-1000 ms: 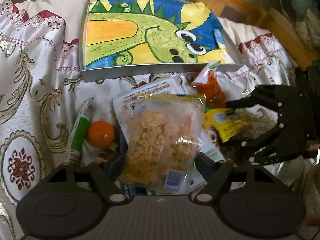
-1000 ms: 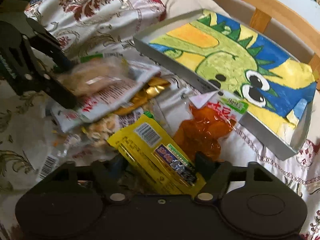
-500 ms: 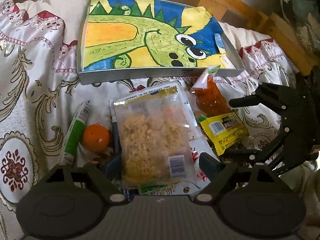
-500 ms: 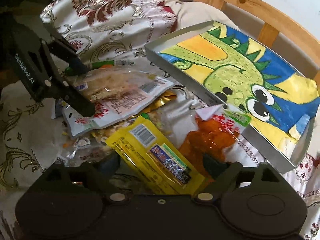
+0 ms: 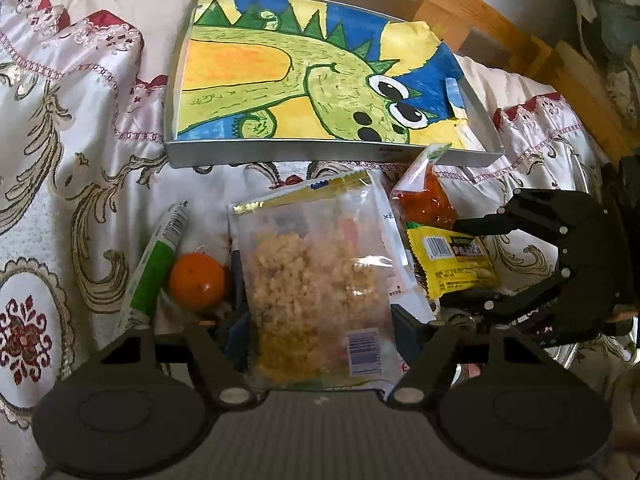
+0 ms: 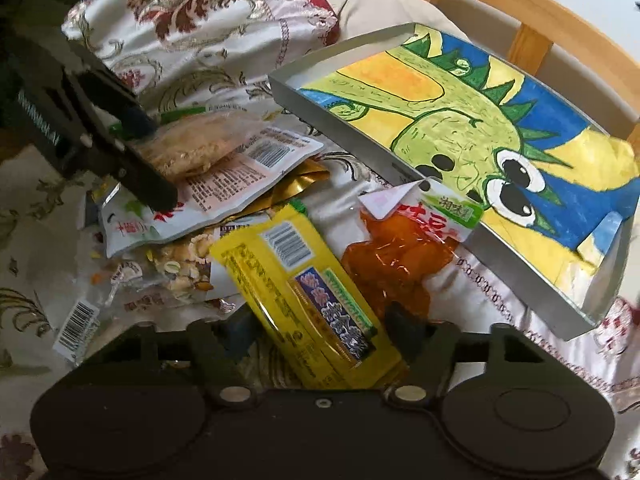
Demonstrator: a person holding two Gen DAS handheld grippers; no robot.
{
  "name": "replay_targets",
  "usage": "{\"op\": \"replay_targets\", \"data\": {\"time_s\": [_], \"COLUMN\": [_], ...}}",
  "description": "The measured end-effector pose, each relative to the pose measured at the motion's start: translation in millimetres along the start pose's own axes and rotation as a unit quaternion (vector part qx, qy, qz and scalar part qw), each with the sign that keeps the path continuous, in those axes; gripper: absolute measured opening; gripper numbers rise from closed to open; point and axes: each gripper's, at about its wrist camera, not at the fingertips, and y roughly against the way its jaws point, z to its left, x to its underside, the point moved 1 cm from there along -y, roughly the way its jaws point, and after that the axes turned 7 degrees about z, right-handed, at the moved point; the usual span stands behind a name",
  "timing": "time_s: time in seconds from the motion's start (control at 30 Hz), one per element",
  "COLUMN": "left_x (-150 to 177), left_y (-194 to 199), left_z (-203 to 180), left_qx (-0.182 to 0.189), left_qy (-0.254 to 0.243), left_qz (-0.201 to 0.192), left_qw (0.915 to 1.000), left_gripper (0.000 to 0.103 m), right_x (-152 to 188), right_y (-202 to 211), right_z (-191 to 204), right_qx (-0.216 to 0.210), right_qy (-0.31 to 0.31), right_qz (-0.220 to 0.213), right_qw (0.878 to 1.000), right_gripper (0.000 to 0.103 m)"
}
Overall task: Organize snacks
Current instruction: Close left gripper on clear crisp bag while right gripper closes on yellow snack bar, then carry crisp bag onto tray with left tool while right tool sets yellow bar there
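A clear bag of crumbly yellow snack (image 5: 316, 280) lies between the fingers of my left gripper (image 5: 320, 320). The jaws are closing and the pads touch its sides. The right wrist view shows the same bag (image 6: 192, 148) in the left gripper (image 6: 148, 156). A yellow snack packet (image 6: 304, 292) sits slantwise in my right gripper (image 6: 320, 324), whose jaws are also closing onto its edges. The left wrist view shows this packet (image 5: 452, 260) too. A grey tray (image 5: 280, 154) lined with a dinosaur drawing lies beyond the pile on the bed.
An orange-filled bag (image 6: 400, 260) leans on the tray's rim (image 6: 340, 120). A white printed packet (image 6: 248, 176) and a nut packet (image 6: 176, 272) lie under the pile. A tangerine (image 5: 196, 280) and a green-white tube (image 5: 156, 268) sit left. A wooden bed frame (image 5: 520, 40) runs behind.
The clear bag, crumpled and raised a second ago, now lies flat between the left fingers. Both grippers' jaws widened and then narrowed again. The yellow packet stayed between the right fingers.
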Motion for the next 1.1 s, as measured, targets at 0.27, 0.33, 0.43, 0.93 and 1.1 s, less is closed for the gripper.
{"op": "replay_targets", "data": {"time_s": [0.27, 0.33, 0.43, 0.93, 1.1], "left_x": [0.3, 0.5, 0.9, 3.2, 3.0], "left_y": [4.4, 6.2, 8.4, 12.6, 14.4], "left_z": [-2.0, -3.3, -5.2, -12.0, -10.5], "left_qx": [0.007, 0.016, 0.025, 0.022, 0.025], "left_qy": [0.007, 0.007, 0.006, -0.010, -0.006], "left_qz": [-0.007, -0.009, -0.014, -0.036, -0.043], "left_qw": [0.9999, 0.9998, 0.9996, 0.9991, 0.9988], "left_gripper": [0.065, 0.064, 0.063, 0.062, 0.062], "right_x": [-3.1, -4.0, -5.7, -7.0, -5.6], "right_y": [3.0, 7.5, 15.3, 30.5, 28.1], "right_z": [18.1, 23.9, 32.3, 45.0, 43.7], "right_qx": [0.047, 0.057, 0.068, 0.154, 0.162], "right_qy": [0.034, 0.046, 0.058, 0.072, 0.071], "right_qz": [-0.003, -0.005, -0.009, -0.036, -0.036], "right_qw": [0.998, 0.997, 0.996, 0.985, 0.984], "right_gripper": [0.057, 0.056, 0.050, 0.011, 0.011]}}
